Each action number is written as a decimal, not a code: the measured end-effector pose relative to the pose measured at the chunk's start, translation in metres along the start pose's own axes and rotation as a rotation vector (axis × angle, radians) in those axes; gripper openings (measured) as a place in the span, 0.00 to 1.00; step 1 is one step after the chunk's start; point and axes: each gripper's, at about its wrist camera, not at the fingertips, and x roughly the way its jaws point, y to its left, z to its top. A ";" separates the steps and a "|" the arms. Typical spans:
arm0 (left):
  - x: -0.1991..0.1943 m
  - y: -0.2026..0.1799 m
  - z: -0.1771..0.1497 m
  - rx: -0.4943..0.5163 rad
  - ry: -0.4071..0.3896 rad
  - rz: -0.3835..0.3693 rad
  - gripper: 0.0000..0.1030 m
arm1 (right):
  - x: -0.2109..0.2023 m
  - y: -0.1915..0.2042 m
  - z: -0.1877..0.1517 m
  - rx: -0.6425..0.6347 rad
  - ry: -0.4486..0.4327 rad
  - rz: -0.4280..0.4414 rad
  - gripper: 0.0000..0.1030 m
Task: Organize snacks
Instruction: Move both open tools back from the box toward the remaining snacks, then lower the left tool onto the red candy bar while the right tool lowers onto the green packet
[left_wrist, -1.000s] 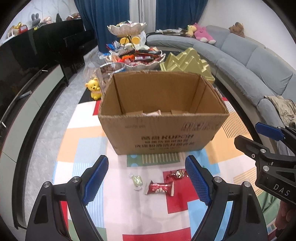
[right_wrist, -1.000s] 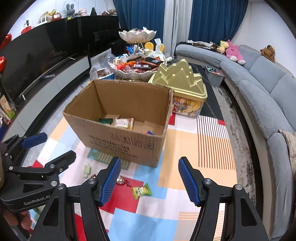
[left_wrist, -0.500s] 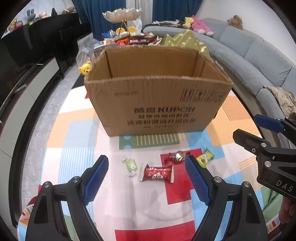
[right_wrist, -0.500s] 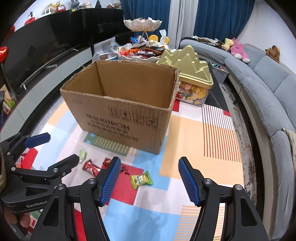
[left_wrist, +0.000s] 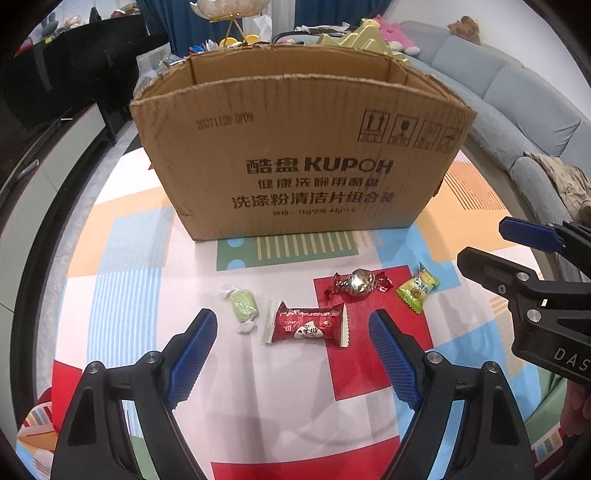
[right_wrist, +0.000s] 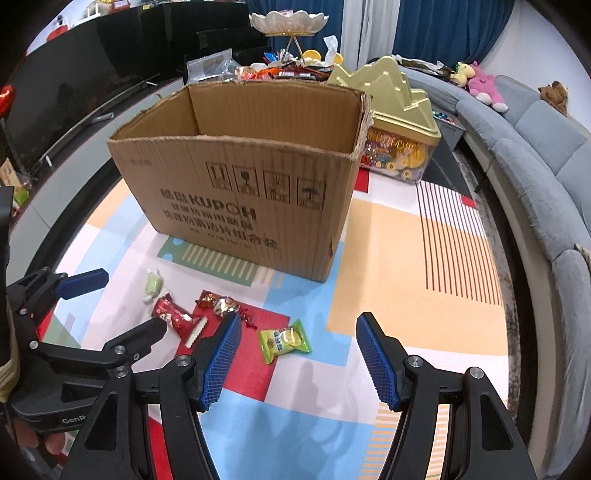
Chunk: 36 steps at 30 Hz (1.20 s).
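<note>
Left wrist view: left tool (left_wrist: 291, 352) gaping, empty, red candy (left_wrist: 306, 326) at frame centre between its tips; centre, lower, then pinch. Right tool (right_wrist: 297, 356) likewise empty.

I see a red wrapper (left_wrist: 306, 326) between my blue pads (left_wrist: 192, 356), pale green candy (left_wrist: 242, 304) left, brown box (left_wrist: 295, 147) ahead.

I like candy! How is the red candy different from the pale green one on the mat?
The red candy is bigger and flat, in a shiny printed packet with zigzag ends. The pale green candy is smaller and blocky, in a clear wrapper twisted at both ends. Both lie loose on the mat before the cardboard box.
</note>
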 end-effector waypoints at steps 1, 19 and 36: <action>0.002 0.000 0.000 0.002 0.000 0.000 0.81 | 0.002 0.000 -0.001 -0.002 0.002 -0.001 0.64; 0.025 -0.006 -0.017 0.023 -0.052 -0.020 0.71 | 0.020 0.007 -0.017 -0.050 -0.033 0.039 0.64; 0.046 -0.004 -0.027 0.029 -0.034 -0.027 0.67 | 0.048 0.003 -0.026 -0.039 -0.003 0.072 0.64</action>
